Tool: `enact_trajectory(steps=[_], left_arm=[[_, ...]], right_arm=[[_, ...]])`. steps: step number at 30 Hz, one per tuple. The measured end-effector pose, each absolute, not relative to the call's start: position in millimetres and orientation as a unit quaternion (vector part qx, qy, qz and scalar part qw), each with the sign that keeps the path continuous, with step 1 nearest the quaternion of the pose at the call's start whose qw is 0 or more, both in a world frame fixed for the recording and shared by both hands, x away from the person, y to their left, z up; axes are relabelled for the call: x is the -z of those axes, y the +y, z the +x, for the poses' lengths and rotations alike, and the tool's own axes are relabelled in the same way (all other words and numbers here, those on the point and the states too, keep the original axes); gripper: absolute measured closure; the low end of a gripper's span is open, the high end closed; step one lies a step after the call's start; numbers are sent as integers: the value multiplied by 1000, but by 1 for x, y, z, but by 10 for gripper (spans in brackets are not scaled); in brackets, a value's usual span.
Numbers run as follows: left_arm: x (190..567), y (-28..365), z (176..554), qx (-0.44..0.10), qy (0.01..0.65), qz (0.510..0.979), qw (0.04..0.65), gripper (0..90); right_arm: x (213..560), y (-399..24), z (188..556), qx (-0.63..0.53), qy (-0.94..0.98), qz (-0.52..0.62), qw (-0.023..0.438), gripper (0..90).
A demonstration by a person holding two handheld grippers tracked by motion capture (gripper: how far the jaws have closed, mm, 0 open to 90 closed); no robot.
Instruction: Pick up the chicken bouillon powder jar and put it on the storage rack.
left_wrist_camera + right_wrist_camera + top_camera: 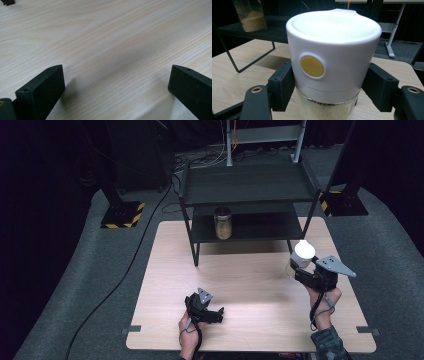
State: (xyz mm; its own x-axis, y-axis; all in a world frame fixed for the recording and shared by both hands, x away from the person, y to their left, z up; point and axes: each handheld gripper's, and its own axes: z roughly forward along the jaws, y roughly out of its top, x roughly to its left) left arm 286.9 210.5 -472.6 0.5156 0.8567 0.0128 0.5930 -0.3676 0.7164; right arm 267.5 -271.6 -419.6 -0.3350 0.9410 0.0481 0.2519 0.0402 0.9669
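The white-lidded jar (332,62) (glass below, pale grains inside) sits clamped in the right gripper (306,270) near the table (250,285)'s right edge, just beside the black shelf (247,187)'s leg, while the left gripper (205,310), jaws spread wide, rests over bare wood near the front edge.

- A pale wooden bench (240,285) stands on grey carpet (395,270).
- A black two-tier shelf (247,185) sits at its far edge (thin metal legs).
- Hazard-striped post bases (122,215) flank it; the room beyond is dark.
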Motion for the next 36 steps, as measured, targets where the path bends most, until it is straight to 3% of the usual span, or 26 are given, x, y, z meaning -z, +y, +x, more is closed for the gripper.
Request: enact_trajectory(steps=[36], left_arm=[[473,210,286,-198,449,804,335,3]], right_arm=[[400,-265,281,-516,639,459,338,296]])
